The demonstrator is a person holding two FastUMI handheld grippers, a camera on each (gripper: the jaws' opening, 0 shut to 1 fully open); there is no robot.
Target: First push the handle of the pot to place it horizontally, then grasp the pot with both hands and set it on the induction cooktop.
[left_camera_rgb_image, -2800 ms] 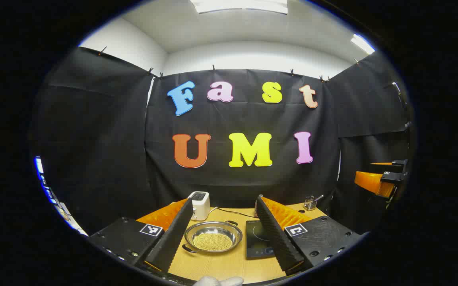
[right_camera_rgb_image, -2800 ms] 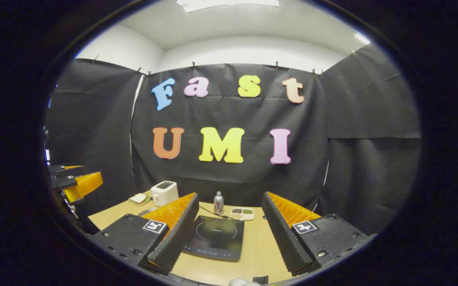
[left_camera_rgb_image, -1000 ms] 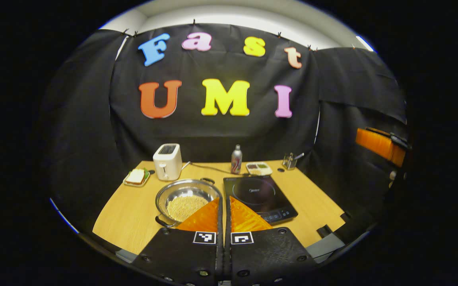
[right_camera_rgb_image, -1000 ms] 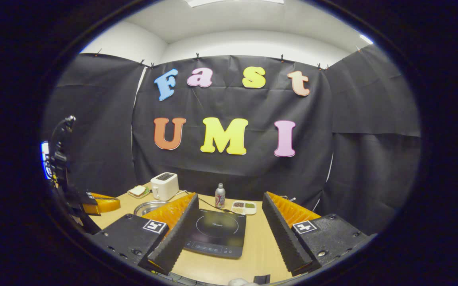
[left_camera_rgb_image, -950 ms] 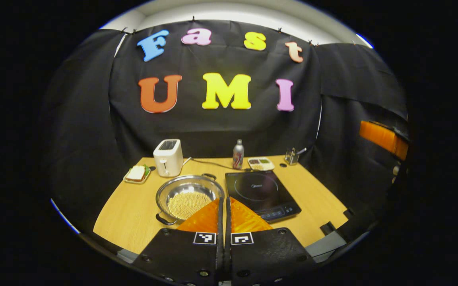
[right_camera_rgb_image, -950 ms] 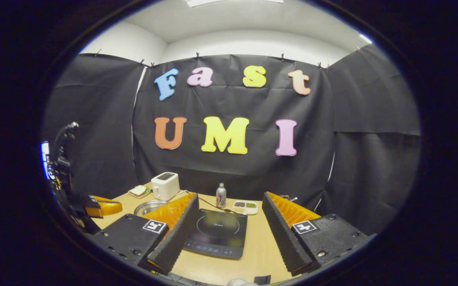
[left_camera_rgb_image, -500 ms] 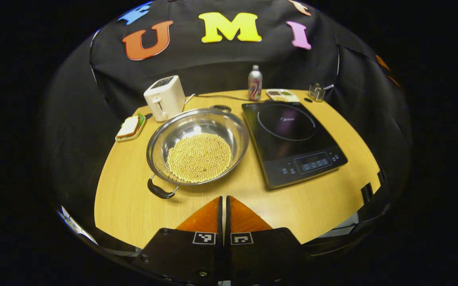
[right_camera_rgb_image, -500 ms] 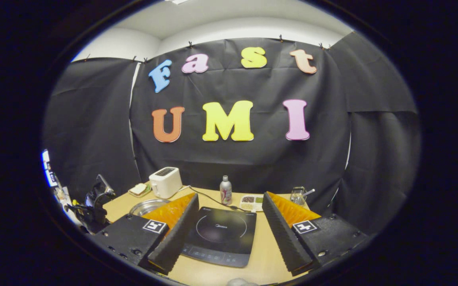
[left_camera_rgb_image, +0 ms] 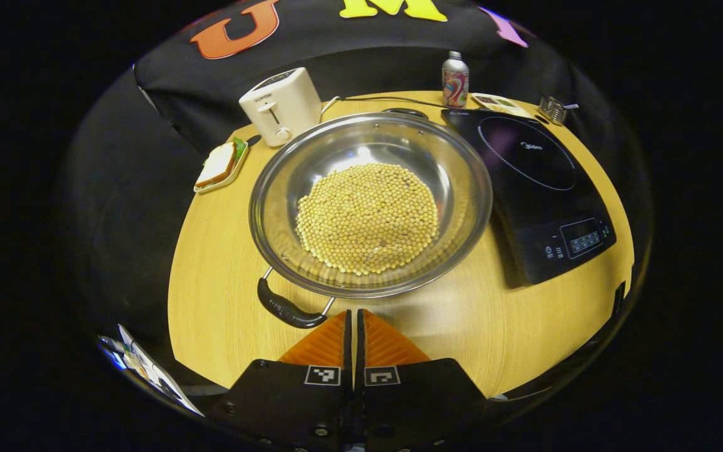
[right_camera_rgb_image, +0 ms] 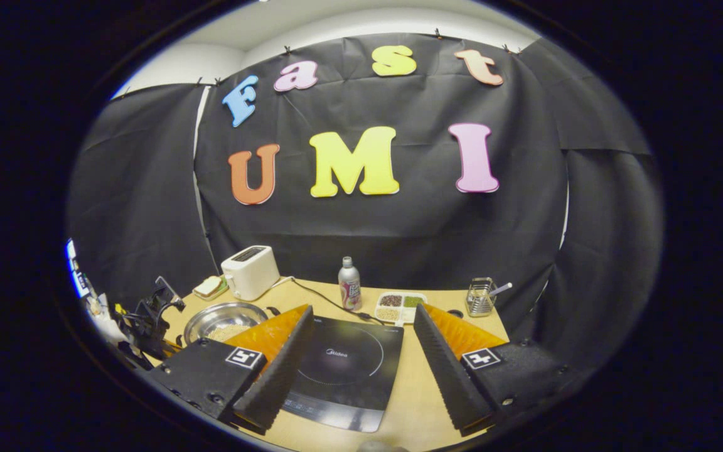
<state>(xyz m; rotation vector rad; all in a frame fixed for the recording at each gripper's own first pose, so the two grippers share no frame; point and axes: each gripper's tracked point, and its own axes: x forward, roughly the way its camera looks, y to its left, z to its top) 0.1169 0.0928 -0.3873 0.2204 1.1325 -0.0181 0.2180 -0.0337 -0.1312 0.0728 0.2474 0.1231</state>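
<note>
Left gripper (left_camera_rgb_image: 354, 314): two wedge-shaped fingers (left_camera_rgb_image: 324, 345) w/ grooved sloping tops, each on a flat black mount block (left_camera_rgb_image: 286, 402). One sq. b/w marker tag (left_camera_rgb_image: 322, 375) per block, at the front inner corner. Round screws (left_camera_rgb_image: 319, 431) in recessed holes along block edges.

Right gripper (right_camera_rgb_image: 363, 309): same build. Fingers (right_camera_rgb_image: 273, 370) long, tapering, inner faces w/ fine sawtooth ribbing; outer sides stepped. Black blocks (right_camera_rgb_image: 204, 376) w/ rounded corners, b/w tags (right_camera_rgb_image: 478, 358), screws (right_camera_rgb_image: 507, 400) near the edges.
</note>
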